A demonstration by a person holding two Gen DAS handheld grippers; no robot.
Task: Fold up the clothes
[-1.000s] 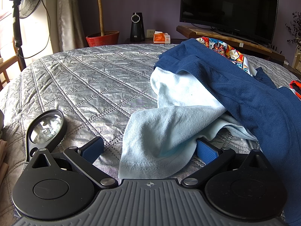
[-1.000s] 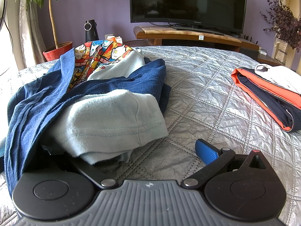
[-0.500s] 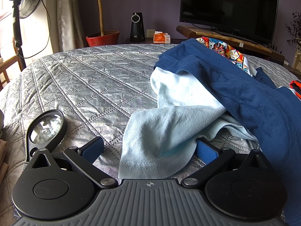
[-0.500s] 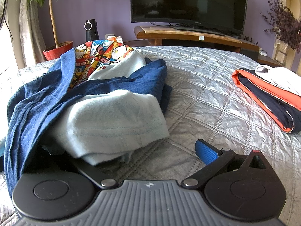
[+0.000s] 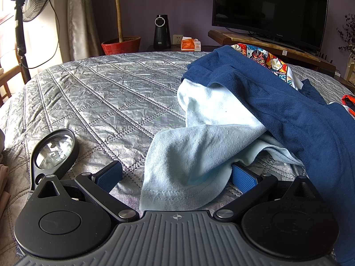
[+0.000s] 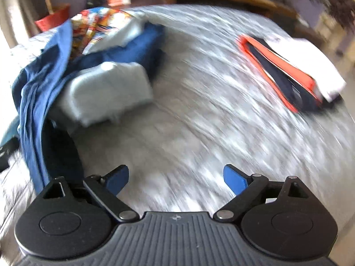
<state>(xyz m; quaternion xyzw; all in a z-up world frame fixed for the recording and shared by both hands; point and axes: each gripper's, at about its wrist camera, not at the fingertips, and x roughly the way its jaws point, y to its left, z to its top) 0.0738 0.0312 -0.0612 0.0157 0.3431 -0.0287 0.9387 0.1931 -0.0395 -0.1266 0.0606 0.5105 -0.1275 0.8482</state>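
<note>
Picking next garment: left gripper [image 5: 176, 177] jaws wide around hem of pale blue cotton shirt [image 5: 199, 146] on silver quilted bed [image 5: 99, 93], unclamped; right gripper [image 6: 176, 177] jaws closing, empty; next, clamp hem.

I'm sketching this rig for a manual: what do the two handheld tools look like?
Both match: the left tool and right tool have a ribbed grey body with a small crosshair mark, two round black discs, black linkage arms with silver pivots, and blue textured fingers.
</note>
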